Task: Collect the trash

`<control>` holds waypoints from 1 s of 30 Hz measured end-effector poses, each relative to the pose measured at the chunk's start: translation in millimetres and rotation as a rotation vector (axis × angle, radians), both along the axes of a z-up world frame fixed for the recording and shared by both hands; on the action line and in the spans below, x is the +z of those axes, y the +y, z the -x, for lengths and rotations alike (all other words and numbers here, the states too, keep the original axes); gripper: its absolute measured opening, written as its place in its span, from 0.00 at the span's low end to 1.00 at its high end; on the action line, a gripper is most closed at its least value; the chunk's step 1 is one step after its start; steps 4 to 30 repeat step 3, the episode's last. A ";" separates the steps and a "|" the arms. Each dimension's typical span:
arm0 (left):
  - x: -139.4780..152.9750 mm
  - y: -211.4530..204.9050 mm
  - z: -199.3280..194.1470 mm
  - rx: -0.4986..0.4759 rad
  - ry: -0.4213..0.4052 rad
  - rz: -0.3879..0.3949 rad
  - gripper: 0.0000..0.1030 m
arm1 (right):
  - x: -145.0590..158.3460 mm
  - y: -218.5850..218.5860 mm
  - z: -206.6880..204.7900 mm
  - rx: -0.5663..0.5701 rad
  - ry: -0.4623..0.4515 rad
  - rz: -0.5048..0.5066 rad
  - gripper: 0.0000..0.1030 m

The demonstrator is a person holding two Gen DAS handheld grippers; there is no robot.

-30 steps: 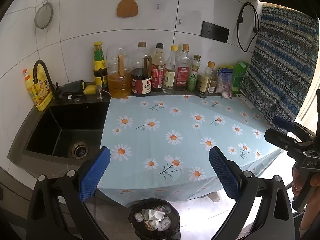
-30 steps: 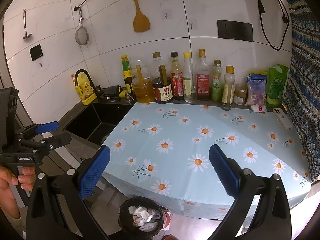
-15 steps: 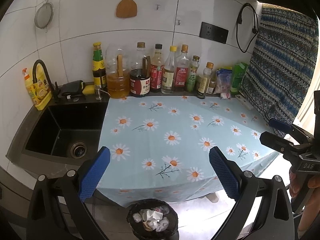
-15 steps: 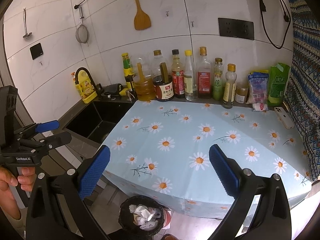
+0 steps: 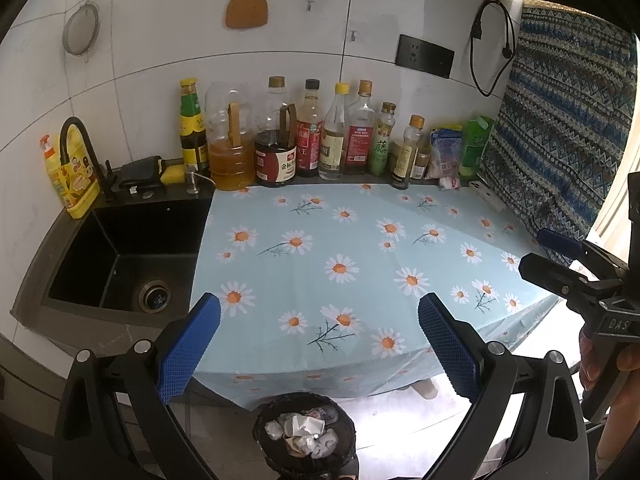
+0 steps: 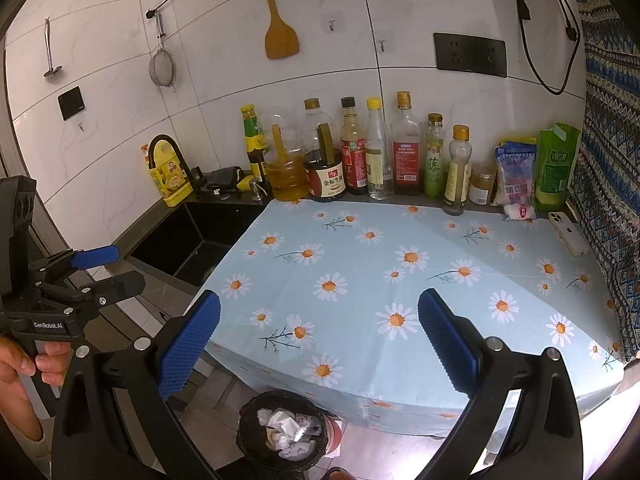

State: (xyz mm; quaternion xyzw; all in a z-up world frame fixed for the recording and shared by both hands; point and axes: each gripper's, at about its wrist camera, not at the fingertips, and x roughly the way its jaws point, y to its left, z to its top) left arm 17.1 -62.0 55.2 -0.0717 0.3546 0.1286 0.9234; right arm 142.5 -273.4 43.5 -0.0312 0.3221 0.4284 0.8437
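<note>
A black trash bin [image 5: 306, 434] full of crumpled white paper and wrappers stands on the floor below the counter's front edge; it also shows in the right wrist view [image 6: 286, 430]. My left gripper [image 5: 319, 346] is open and empty, held above the bin in front of the daisy-print cloth [image 5: 360, 264]. My right gripper [image 6: 319, 344] is open and empty, also above the bin. Each gripper shows in the other's view, the right gripper [image 5: 546, 254] at the right edge, the left gripper [image 6: 108, 270] at the left edge. No loose trash shows on the cloth.
A row of sauce and oil bottles [image 5: 304, 140] lines the back wall. A black sink [image 5: 124, 256] with a faucet lies on the left. A white phone [image 6: 568, 234] lies at the cloth's right edge by a patterned curtain [image 6: 608, 168]. Packets [image 6: 516, 172] stand at the back right.
Both grippers have drawn back and up slightly from the counter; the bin and cloth sit a little lower and farther in view. Both stay open and empty.
</note>
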 end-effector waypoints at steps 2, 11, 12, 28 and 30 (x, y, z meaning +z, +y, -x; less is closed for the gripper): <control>-0.2 -2.0 -0.4 -0.004 0.001 -0.006 0.93 | 0.3 -1.1 -0.8 -0.001 -0.001 -0.002 0.95; 0.0 -2.4 -0.8 -0.005 0.001 -0.007 0.93 | 0.0 -0.9 -1.3 -0.001 -0.003 -0.002 0.95; 0.0 -2.4 -0.8 -0.005 0.001 -0.007 0.93 | 0.0 -0.9 -1.3 -0.001 -0.003 -0.002 0.95; 0.0 -2.4 -0.8 -0.005 0.001 -0.007 0.93 | 0.0 -0.9 -1.3 -0.001 -0.003 -0.002 0.95; 0.0 -2.4 -0.8 -0.005 0.001 -0.007 0.93 | 0.0 -0.9 -1.3 -0.001 -0.003 -0.002 0.95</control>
